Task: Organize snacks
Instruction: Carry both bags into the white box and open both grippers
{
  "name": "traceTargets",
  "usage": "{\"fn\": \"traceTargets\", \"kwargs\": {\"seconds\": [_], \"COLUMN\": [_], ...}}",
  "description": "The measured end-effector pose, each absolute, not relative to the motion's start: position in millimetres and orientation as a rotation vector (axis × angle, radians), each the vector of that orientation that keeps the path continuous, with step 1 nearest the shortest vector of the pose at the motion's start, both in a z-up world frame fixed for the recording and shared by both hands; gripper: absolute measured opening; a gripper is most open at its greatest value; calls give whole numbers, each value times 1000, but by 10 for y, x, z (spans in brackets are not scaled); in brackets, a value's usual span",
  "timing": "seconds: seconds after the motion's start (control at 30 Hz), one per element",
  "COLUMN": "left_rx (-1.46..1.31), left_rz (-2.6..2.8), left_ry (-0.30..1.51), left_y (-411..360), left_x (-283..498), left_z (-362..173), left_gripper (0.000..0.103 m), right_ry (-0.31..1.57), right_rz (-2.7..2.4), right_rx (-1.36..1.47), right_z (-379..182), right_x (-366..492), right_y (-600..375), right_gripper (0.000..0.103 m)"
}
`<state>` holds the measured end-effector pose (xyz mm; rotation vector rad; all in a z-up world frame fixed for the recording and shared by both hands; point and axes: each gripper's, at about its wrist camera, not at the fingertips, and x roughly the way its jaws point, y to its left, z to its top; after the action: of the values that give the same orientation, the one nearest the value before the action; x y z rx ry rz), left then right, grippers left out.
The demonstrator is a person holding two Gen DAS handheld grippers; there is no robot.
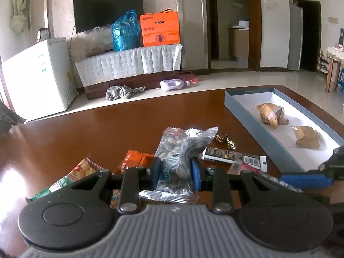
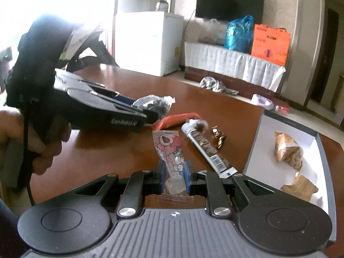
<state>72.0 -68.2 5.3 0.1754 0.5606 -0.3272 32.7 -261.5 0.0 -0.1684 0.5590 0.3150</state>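
The left gripper [image 1: 176, 173] clamps a clear seed pack [image 1: 178, 150], crinkled and foil-edged, above the table [image 1: 86, 124]. The right gripper [image 2: 174, 177] clamps a pink candy packet [image 2: 171, 150] near the box [image 2: 253, 150].

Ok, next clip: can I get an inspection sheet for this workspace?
Surface: glossy brown wooden table.
Job's things: blue-rimmed white tray holding two brown wrapped snacks; long dark stick pack, gold-foil candy, orange packet and green-red snack bag on the table.
Clutter: nothing seen.
Grippers: left gripper shut on clear nut packet; right gripper shut on pink candy wrapper.
Cables: black cord by the hand.
Surroundings: television, white freezer, orange box.
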Motion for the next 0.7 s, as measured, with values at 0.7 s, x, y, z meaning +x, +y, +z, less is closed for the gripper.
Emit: {"fn": "traceTargets", "kwargs": {"seconds": [0.7], "left_rx": [203], "left_rz": [-332], "left_ry": [545], "left_y": [-863], "left_x": [742], "left_z": [218], "left_gripper": [28], "right_ry": [524], "right_rz": [280], "right_rx": [-116], "right_z": [107], "right_x": [363], "right_y": [-2795], "right_gripper": [20]}}
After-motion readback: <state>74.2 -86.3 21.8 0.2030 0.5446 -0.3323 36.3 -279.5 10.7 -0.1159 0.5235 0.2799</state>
